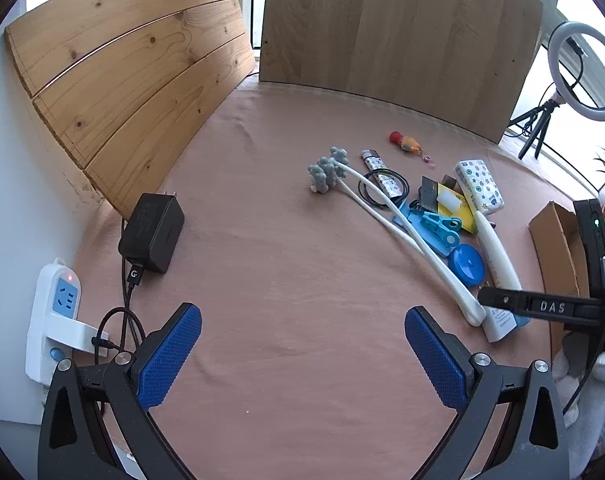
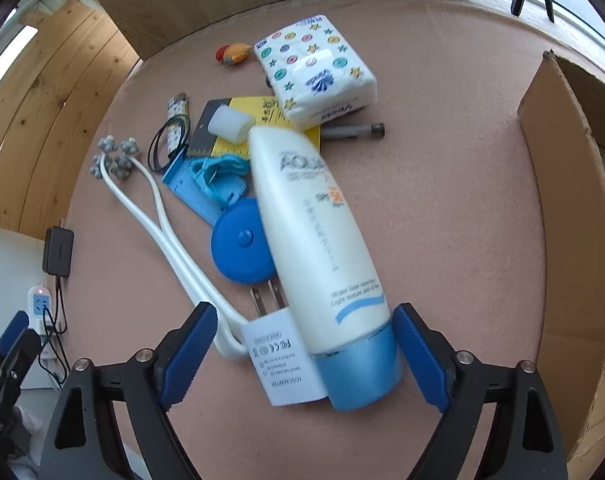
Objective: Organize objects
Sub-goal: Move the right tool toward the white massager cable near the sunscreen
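Note:
A white sunscreen tube [image 2: 318,240] with a blue cap lies across a pile on the pink table cover [image 2: 442,200]. My right gripper [image 2: 304,316] is open, its blue fingers on either side of the cap end and of a white plug adapter [image 2: 278,360]. Under and beside the tube are a blue round tape measure [image 2: 238,248], a white massager with grey balls [image 2: 158,216], a blue clip [image 2: 210,180], a yellow card [image 2: 262,112] and a tissue pack [image 2: 314,72]. My left gripper [image 1: 302,316] is open over bare cover, left of the pile.
An open cardboard box [image 2: 566,200] stands right of the pile. A black charger [image 1: 152,232] and a white power strip [image 1: 54,320] sit at the left edge. Wooden boards [image 1: 382,20] close the back. A ring light [image 1: 586,70] stands at the far right.

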Tool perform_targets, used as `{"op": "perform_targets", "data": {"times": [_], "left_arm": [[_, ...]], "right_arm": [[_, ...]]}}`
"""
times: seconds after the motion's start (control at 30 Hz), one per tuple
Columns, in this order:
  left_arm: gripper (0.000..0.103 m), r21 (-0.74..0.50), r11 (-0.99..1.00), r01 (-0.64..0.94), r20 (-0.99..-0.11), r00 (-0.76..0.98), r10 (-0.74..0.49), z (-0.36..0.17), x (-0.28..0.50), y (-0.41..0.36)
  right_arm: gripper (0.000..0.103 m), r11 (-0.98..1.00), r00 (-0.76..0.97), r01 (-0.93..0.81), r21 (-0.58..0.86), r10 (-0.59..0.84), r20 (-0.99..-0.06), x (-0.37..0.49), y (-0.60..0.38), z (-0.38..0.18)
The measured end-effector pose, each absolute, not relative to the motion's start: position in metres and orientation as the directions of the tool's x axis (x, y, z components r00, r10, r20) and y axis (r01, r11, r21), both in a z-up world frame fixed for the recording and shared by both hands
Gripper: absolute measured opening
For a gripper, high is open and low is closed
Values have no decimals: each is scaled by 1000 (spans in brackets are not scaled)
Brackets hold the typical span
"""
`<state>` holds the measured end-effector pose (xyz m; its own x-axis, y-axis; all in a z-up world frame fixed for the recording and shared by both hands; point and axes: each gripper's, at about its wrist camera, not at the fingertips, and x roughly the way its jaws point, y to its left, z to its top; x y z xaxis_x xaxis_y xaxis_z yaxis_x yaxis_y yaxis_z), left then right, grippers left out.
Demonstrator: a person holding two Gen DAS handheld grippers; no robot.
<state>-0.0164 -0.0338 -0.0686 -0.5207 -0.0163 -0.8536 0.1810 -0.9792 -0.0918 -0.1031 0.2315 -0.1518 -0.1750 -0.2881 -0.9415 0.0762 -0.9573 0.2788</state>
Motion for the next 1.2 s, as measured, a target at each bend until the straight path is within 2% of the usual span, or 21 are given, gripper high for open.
{"op": "perform_targets", "data": {"times": [0.1, 0.23, 0.37, 0.5, 0.6, 0.7, 0.83, 0.87, 0.93, 1.07, 1.13, 1.2], "left_arm": [[103, -89, -982, 168, -855, -519, -11, -70, -19, -29], [103, -86, -985, 152, -854, -521, -5, -68, -19, -25], [103, -82, -985, 150, -854, -520, -8, -69, -18, -23], [102, -79, -988, 133, -852, -523, -2, -69, -22, -17], [102, -83, -993, 83, -843, -538, 25, -64, -28, -3], [102, -81, -997, 16, -833, -550, 59, -59, -35, 17], [101, -89, -994, -67, -833, -542, 111, -64, -49, 49], [100, -95, -992, -81, -838, -531, 124, -67, -52, 56], [89, -111, -987, -118, -851, -501, 156, -75, -59, 72], [74, -140, -976, -170, -868, -454, 203, -91, -70, 95], [58, -134, -972, -193, -876, -435, 208, -98, -75, 105], [51, -131, -968, -213, -881, -423, 212, -103, -81, 114]], "right_arm": [[76, -950, -171, 91, 298, -310, -935, -91, 224, -151], [75, -930, -157, 116, 348, -364, -918, -80, 218, -146], [75, -957, -272, 85, 276, -289, -918, -79, 231, -124], [75, -961, -358, 47, 273, -271, -893, -89, 246, -102], [67, -955, -365, -5, 296, -274, -890, -98, 258, -102], [64, -928, -340, -56, 369, -330, -881, -104, 268, -111], [59, -915, -327, -87, 395, -349, -879, -105, 272, -119], [58, -913, -324, -88, 399, -353, -878, -105, 273, -120], [55, -908, -319, -89, 409, -362, -876, -104, 276, -121], [54, -897, -317, -100, 430, -381, -869, -107, 284, -121], [54, -893, -318, -99, 438, -389, -865, -109, 287, -119], [54, -889, -313, -94, 448, -401, -861, -110, 287, -119]]}}
